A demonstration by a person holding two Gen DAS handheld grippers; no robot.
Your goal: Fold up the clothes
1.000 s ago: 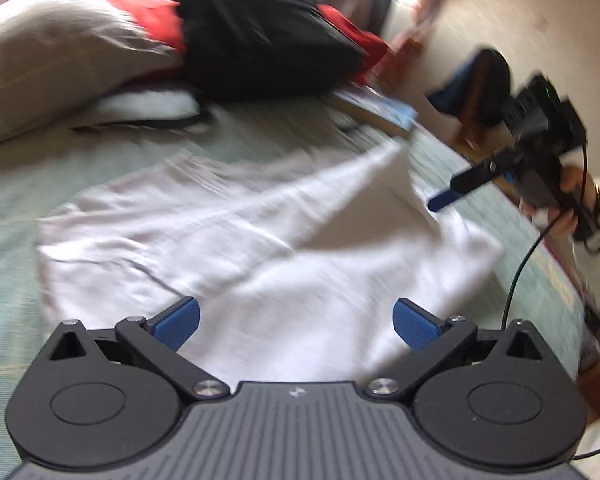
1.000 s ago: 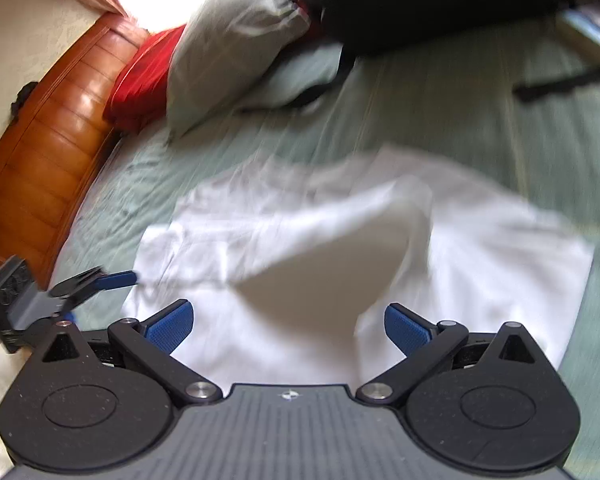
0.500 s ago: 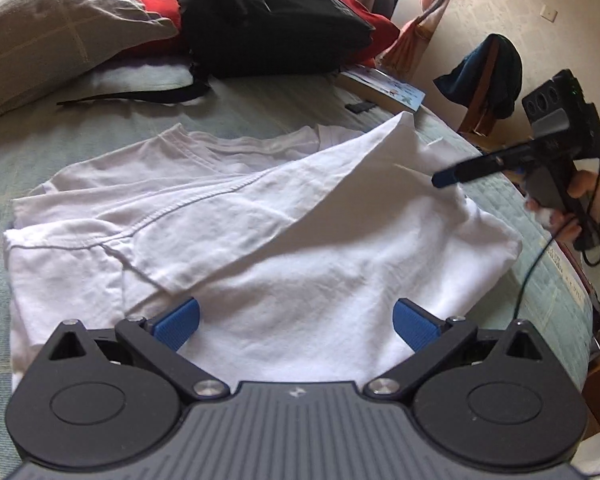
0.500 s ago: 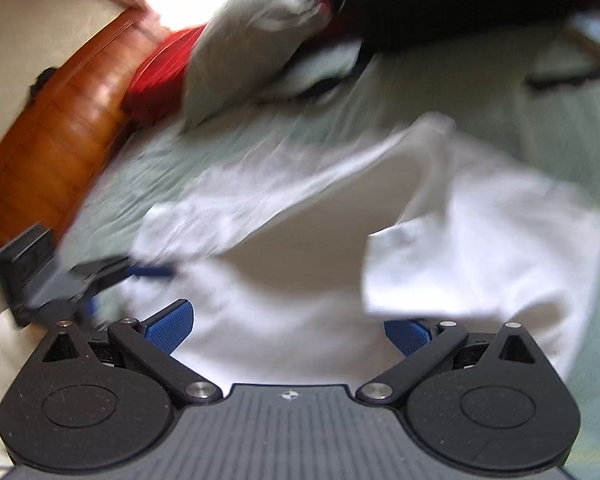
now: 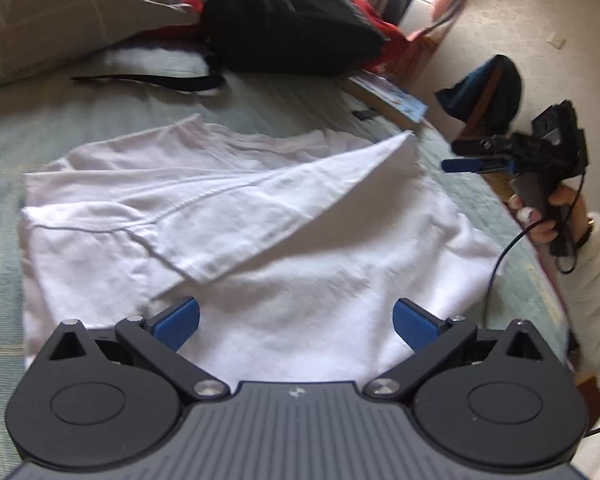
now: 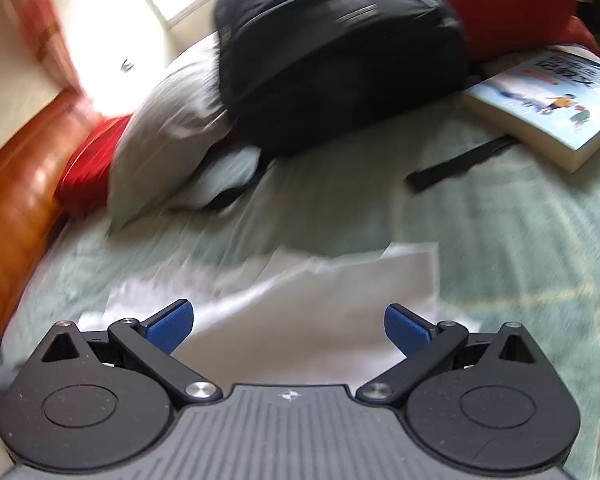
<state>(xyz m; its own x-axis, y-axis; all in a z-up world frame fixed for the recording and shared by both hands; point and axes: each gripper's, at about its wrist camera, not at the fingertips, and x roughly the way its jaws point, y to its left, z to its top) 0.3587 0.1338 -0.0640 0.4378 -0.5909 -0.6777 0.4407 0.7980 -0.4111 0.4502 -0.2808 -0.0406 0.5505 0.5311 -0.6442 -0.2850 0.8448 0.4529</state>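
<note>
The right gripper (image 5: 460, 166) has let the white shirt's (image 5: 260, 240) folded flap drop and pulled away.

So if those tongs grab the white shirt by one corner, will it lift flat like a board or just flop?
Most likely flop. The shirt already lies in soft wrinkles with one flap folded over itself, so it looks limp. It seems thin and light, so a corner would probably rise easily while the rest drags on the bed. Both tongs, left and right, are open.
</note>
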